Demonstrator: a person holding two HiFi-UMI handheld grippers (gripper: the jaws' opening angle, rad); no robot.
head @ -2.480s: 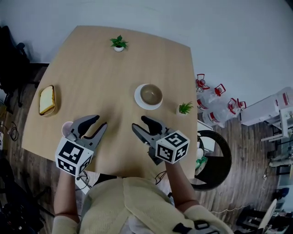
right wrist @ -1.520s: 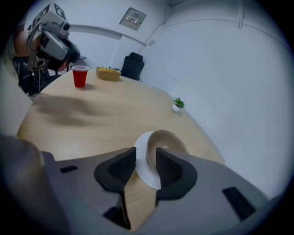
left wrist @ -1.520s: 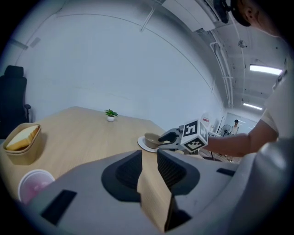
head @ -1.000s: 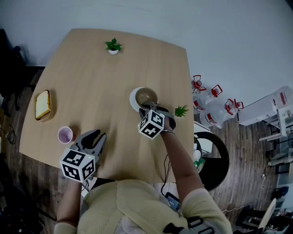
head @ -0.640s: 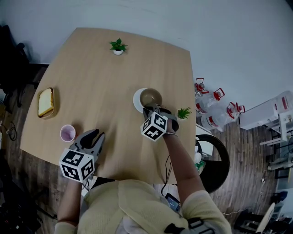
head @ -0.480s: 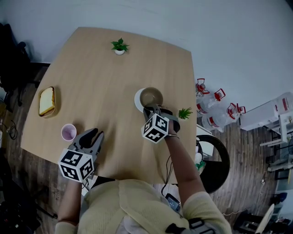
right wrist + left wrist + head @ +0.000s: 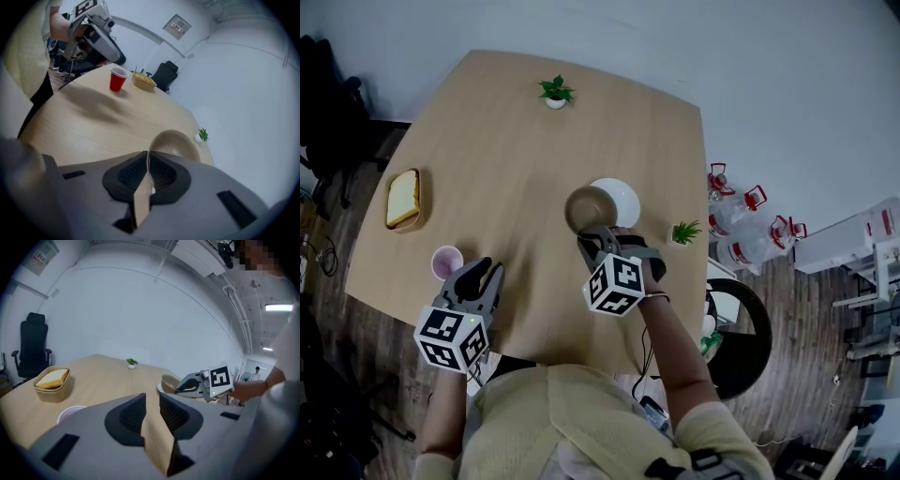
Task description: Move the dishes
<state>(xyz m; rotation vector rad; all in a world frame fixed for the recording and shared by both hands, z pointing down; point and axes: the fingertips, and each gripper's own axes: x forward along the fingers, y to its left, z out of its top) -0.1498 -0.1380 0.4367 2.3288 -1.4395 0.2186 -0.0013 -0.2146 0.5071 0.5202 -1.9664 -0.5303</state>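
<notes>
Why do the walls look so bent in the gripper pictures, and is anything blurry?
Left gripper view: a wide-angle lens bows the wall and darkens the corners. Right gripper view: same bending; the bowl close to the lens looks soft, a smeared shadow crosses the table. Head view: even light, mostly sharp.

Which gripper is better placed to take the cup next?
Left. The left gripper is open and empty beside the cup; the right gripper has just closed on the rim of the bowl.

I see the tan round bowl [image 7: 587, 208] at the white round plate's [image 7: 625, 197] left edge, the red cup [image 7: 446, 262] well left on the wooden surface [image 7: 506, 150].
</notes>
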